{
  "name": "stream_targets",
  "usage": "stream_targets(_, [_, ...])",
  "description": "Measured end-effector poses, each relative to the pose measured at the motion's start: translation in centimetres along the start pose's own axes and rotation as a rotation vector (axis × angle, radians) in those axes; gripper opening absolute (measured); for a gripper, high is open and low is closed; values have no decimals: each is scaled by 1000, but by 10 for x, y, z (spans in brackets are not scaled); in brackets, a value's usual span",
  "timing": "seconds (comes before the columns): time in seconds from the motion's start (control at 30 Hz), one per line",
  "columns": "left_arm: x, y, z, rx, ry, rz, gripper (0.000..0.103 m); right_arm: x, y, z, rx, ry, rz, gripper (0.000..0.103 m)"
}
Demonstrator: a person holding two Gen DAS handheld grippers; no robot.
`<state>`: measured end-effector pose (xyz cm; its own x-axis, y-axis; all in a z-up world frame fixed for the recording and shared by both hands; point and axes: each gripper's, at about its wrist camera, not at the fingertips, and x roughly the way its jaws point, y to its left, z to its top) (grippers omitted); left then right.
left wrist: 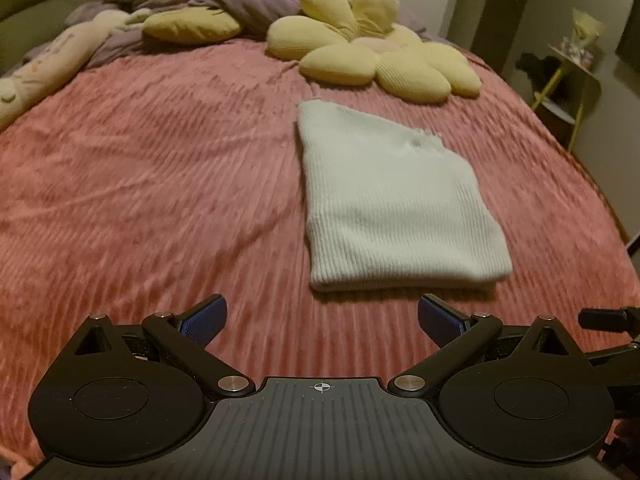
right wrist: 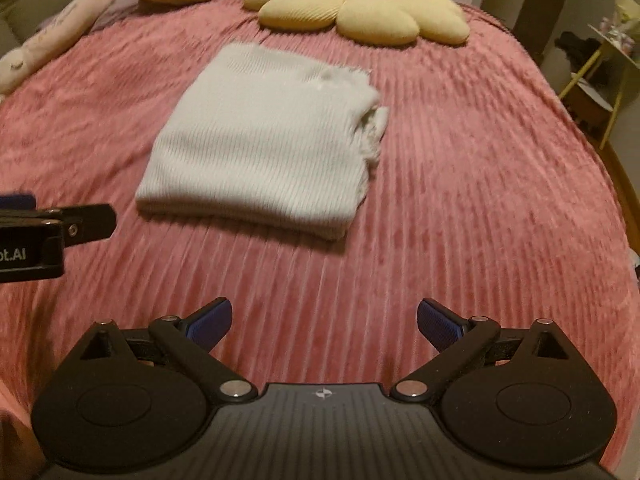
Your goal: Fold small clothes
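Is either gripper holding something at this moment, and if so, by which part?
Nothing is held. The left gripper and the right gripper both have their jaws wide apart above the pink bedspread, short of the folded white knit garment.

Motion blur smears the white knit garment (left wrist: pixel 396 200) along its right edge, and the same softness blurs its near corner in the right wrist view. What lies under its top layer is hidden. The left gripper (right wrist: pixel 48 232) pokes in from the frame's left edge, cut off, its fingers out of sight there. The side table (left wrist: pixel 576 64) at far right is too small and dim to read what sits on it. The long plush pillow (left wrist: pixel 48 68) runs off the left edge.
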<state>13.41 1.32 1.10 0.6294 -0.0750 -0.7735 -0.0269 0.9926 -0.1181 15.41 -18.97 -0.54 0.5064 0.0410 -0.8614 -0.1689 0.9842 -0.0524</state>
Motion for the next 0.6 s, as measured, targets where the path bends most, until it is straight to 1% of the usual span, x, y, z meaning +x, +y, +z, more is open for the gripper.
stream_targets(0.17, [0,0,3,13,8,20,103,-6,-9,6,69,-9,15,99])
stream_targets(0.27, [2,-3,4,17,27,20,103,-8,-12,9,106,-11,4,99])
stream_targets(0.43, [5,-9,5,41,47,31,103,-10,-12,12,104,-13,-6,99])
stream_targets(0.6, [7,-11,6,42,58,34,103,-11,-11,14,96,-16,-12,99])
